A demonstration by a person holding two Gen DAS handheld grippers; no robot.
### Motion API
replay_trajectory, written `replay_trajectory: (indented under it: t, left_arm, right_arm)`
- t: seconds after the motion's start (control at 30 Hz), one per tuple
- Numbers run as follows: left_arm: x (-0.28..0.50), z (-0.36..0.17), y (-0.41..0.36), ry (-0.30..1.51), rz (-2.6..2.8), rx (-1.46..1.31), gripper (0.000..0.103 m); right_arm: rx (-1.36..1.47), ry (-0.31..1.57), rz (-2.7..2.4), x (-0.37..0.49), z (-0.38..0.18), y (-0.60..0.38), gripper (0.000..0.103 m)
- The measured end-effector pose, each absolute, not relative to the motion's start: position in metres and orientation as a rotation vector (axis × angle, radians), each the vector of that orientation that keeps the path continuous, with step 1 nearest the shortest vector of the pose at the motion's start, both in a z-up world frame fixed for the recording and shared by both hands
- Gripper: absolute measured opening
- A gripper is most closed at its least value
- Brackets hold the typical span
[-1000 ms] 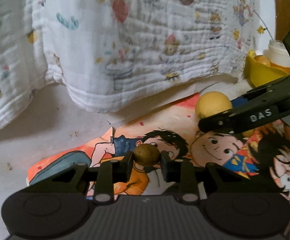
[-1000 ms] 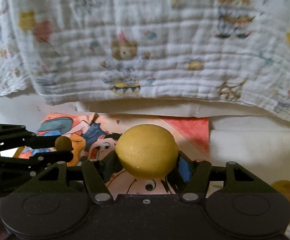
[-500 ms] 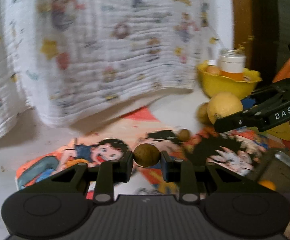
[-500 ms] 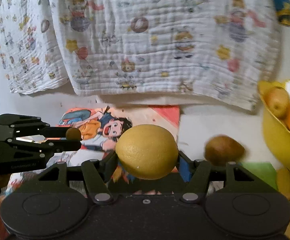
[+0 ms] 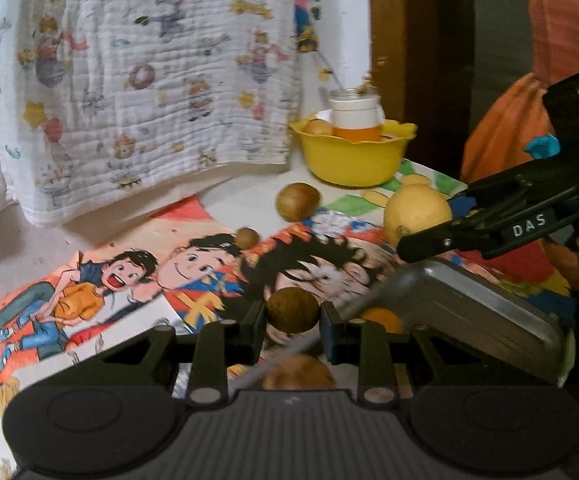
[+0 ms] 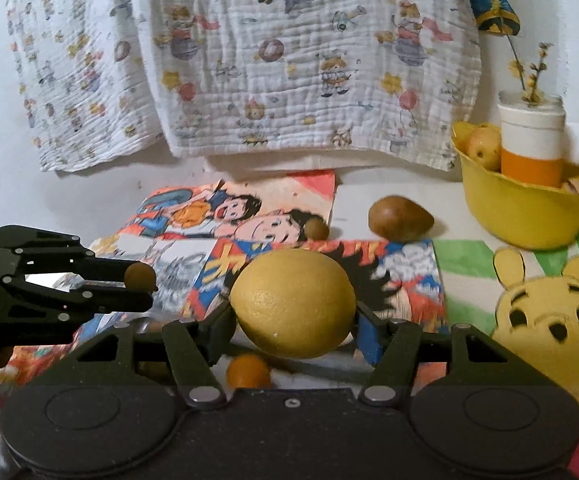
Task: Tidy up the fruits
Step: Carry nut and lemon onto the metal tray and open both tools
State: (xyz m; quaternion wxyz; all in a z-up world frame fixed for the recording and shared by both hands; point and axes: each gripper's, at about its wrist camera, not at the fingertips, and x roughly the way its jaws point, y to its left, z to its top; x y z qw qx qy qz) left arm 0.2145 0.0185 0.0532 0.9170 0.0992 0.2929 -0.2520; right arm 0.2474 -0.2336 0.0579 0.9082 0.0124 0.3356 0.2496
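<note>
Risky: left tool (image 5: 293, 316) clamped on a small brown fruit (image 5: 292, 309), right tool (image 6: 293, 320) clamped on a round lemon (image 6: 292, 303), both above the metal tray (image 5: 489, 312) near the counter's front, either liable to roll from smooth pads.

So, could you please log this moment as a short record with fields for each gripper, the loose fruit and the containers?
left gripper: shut on small brown fruit
right gripper: shut on lemon
loose on comic sheets: large brown fruit, small brown ball
yellow bowl: holds a pale fruit and an orange-and-white jar
metal tray: small orange fruit at its edge
backdrop: printed cloth
</note>
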Motion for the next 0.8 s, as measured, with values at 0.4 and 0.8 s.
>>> replay_trajectory:
  t: [0.4,0.8]
  left_arm:
    - [0.136,0.043,0.008,0.624,-0.534,0.268,0.032]
    - [0.12,0.032,-0.021,0.694,-0.554,0.467,0.032]
  right_arm:
    - [-0.039,0.732,0.584,0.177,0.038,-0.231,0.064]
    - [-0.092,0.787,0.616,0.149,0.02,-0.23,0.064]
